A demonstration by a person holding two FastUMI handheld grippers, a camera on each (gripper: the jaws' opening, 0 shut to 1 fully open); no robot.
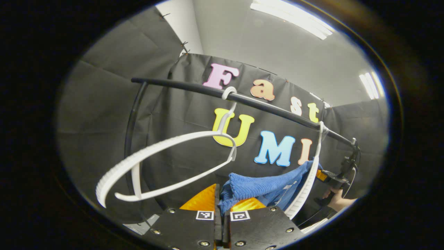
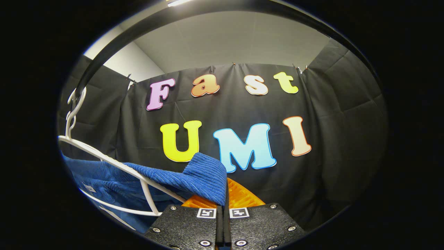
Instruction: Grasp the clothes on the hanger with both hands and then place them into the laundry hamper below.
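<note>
Under the black horizontal rail (image 1: 277, 111), the blue ribbed knit garment (image 1: 263, 189) hangs on a white plastic hanger (image 2: 114, 165). The left gripper (image 1: 221, 205) is clamped on one edge of the fabric, and the right gripper (image 2: 224, 201) is clamped on the opposite edge. Risk: uneven pulling can snag the fabric on the hanger arm, or swing it against the neighbouring bare white ridged hanger (image 1: 163, 166). The hamper is out of sight, so the drop may miss it.

You're in a recording booth — black cloth walls (image 2: 340, 139), a bare rail (image 1: 270, 107) with hangers (image 1: 156, 166), strip lights (image 1: 291, 19) overhead.
</note>
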